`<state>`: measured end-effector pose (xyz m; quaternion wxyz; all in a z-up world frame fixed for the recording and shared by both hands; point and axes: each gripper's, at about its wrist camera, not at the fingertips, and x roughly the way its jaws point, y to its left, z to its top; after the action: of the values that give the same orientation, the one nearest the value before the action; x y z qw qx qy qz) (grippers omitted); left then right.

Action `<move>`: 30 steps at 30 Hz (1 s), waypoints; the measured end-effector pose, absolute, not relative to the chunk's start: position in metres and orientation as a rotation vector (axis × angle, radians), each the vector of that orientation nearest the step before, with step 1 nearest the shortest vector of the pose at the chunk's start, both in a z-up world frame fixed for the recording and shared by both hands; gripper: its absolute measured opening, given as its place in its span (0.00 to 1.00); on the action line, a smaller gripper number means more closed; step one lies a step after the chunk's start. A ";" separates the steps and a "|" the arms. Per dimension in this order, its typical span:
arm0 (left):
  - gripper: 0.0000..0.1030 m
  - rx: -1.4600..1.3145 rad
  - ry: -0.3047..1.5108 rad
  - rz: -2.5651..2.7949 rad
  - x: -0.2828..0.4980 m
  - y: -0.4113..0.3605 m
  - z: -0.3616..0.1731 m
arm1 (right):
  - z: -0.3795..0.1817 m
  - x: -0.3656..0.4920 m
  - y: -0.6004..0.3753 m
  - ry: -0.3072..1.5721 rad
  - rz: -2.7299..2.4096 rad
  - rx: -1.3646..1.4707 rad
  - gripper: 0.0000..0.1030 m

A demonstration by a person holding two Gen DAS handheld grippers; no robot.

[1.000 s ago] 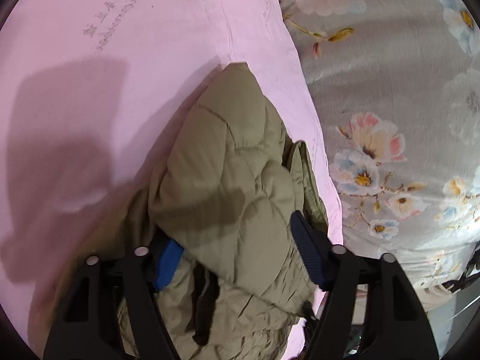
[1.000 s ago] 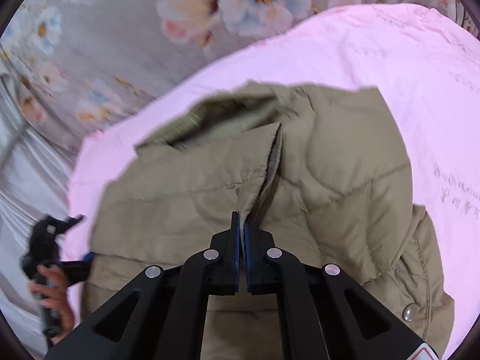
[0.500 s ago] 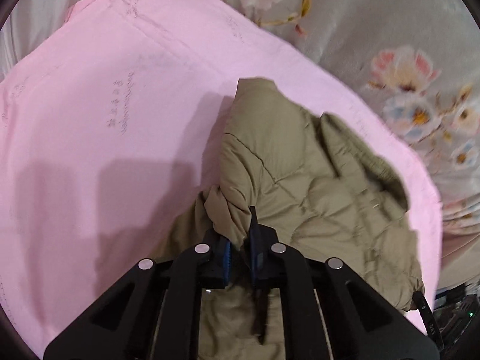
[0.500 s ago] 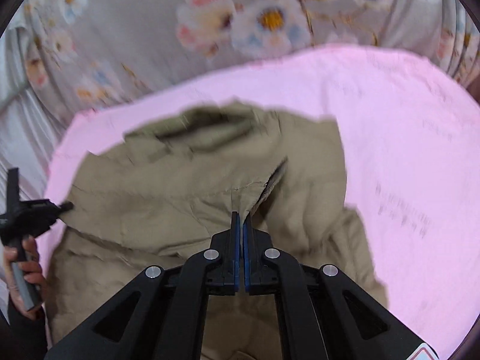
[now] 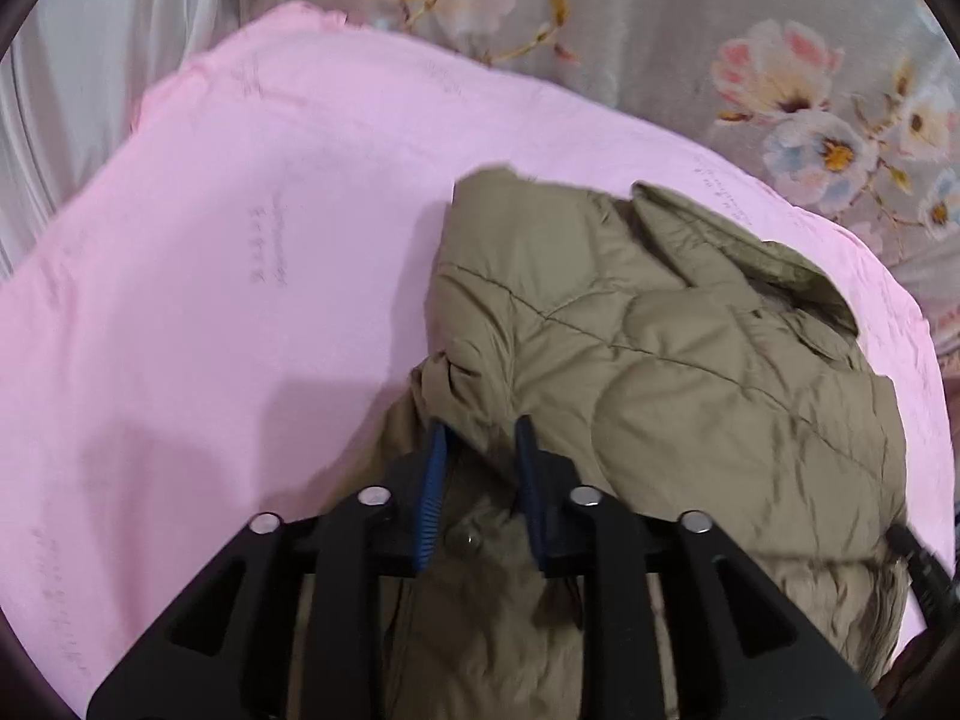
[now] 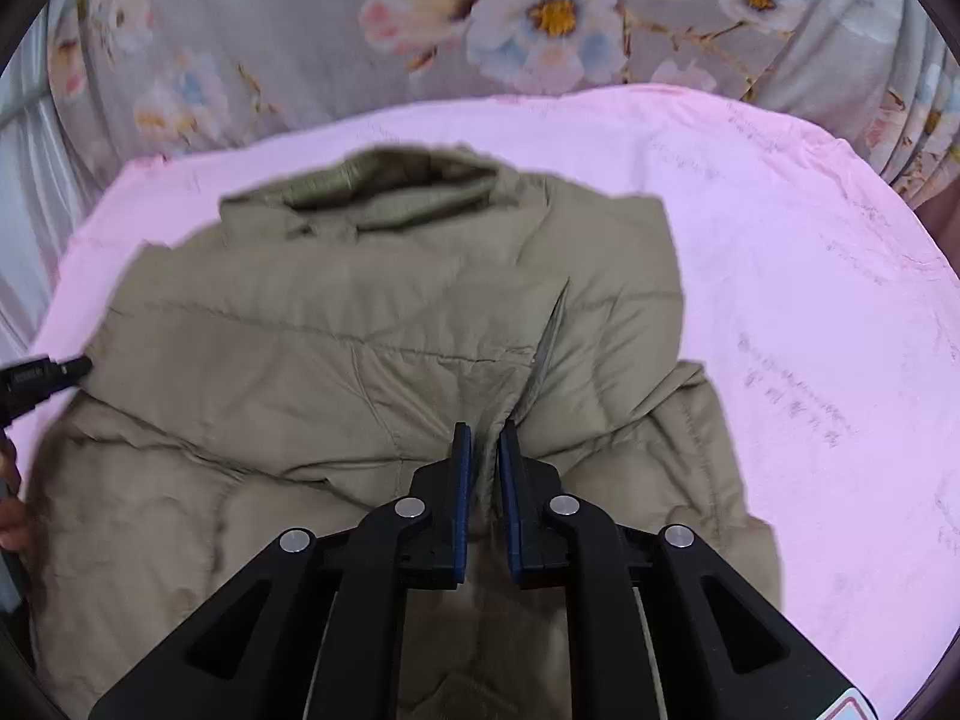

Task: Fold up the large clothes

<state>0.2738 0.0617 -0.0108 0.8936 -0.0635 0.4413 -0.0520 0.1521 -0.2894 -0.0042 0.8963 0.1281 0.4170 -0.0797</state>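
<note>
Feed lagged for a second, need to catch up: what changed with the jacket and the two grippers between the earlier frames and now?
The left gripper, wide open a second ago, pinched a fold of the olive jacket and is now opening with fabric between its pads. The right gripper, earlier shut on the jacket's front edge, is opening too. The jacket now lies flatter, its sleeve folded across the body. The pink sheet and floral bedding are unchanged.

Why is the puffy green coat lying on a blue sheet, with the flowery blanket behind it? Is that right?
Almost right. The sheet is pink, not blue, as the right wrist view shows. The puffy green coat does lie on it, and the flowery blanket is behind.
</note>
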 end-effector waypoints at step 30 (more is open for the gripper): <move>0.48 0.172 0.825 -0.165 0.285 -0.067 -0.052 | -0.059 0.222 -0.229 0.908 0.006 0.279 0.09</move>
<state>0.2853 -0.0670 -0.0523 0.9092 0.0832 0.4001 -0.0799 0.2222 -0.2287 -0.0594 0.8894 0.1344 0.4370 0.0028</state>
